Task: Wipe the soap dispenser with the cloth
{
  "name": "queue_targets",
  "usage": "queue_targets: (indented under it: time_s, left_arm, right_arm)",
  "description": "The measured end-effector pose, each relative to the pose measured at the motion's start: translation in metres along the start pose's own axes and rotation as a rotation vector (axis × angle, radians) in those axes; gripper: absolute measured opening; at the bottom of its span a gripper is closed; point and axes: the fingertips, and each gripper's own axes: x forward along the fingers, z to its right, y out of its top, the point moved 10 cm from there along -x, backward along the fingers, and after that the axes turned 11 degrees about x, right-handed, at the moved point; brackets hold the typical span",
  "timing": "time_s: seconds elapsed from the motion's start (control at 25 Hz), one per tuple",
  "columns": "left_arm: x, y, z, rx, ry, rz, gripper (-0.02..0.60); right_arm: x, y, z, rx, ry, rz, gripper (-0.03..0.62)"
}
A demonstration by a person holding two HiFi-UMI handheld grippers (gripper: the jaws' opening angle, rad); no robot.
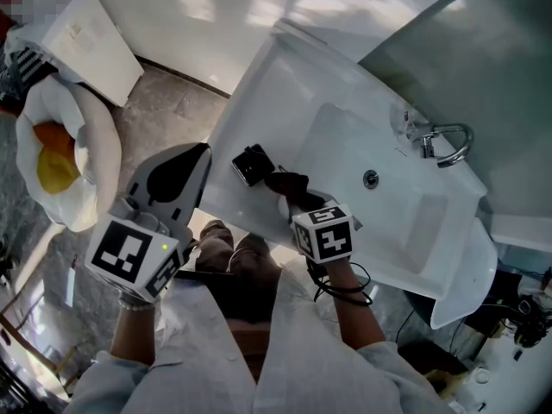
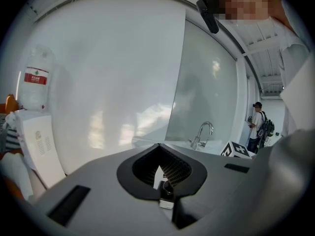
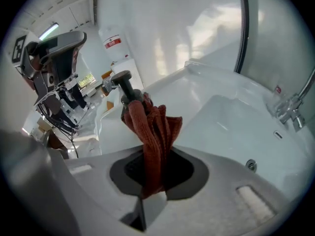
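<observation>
My left gripper (image 2: 161, 180) hangs closed and empty beside the washbasin (image 1: 267, 84); my right gripper (image 3: 153, 180) clamps the rust-red cloth (image 3: 155, 127) against the soap dispenser's (image 3: 123, 85) black pump.

Head cam: I look steeply down on the sink (image 1: 345, 145), both grippers under me. L gripper (image 1: 194, 158) cam sits close behind its fingers (image 2: 108, 186), facing level, tap (image 2: 203, 132) far beyond the fingers. R gripper (image 1: 286, 186) cam, same spot behind its fingers (image 3: 206, 200), cloth (image 3: 155, 132) filling mid-frame, looks across the sink, tap right of the fingers. All 3 views share tap + sink.
</observation>
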Motion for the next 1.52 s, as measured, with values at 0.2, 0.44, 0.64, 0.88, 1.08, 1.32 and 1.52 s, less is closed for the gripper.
queue_targets:
  time_s: [0.2,0.44,0.64,0.88,1.08,1.32,1.52]
  left_arm:
    - [0.003,0.004,0.004,0.004,0.001,0.007,0.005]
    - [0.005,0.011,0.011,0.004,0.012,0.007,0.005]
    - [0.004,0.01,0.015,0.02,0.0,0.024,0.005]
    - [0.002,0.009,0.018,0.02,0.009,0.023,0.005]
    - [0.002,0.008,0.019,0.019,0.011,0.023,0.005]
    - [0.002,0.009,0.02,0.018,0.01,0.017,0.005]
    - [0.003,0.008,0.02,0.023,0.004,0.016,0.005]
  right_arm:
    - [-0.034,0.025,0.007,-0.06,-0.035,0.146,0.055]
    - [-0.066,0.063,-0.02,-0.195,0.007,0.323,0.055]
    - [-0.07,0.081,-0.048,-0.323,0.079,0.411,0.055]
    - [-0.051,0.077,-0.054,-0.391,0.089,0.385,0.055]
    - [-0.034,0.062,-0.05,-0.414,0.079,0.335,0.055]
    - [-0.019,0.039,-0.044,-0.453,0.038,0.25,0.055]
    - [-0.002,0.025,-0.047,-0.463,0.045,0.191,0.055]
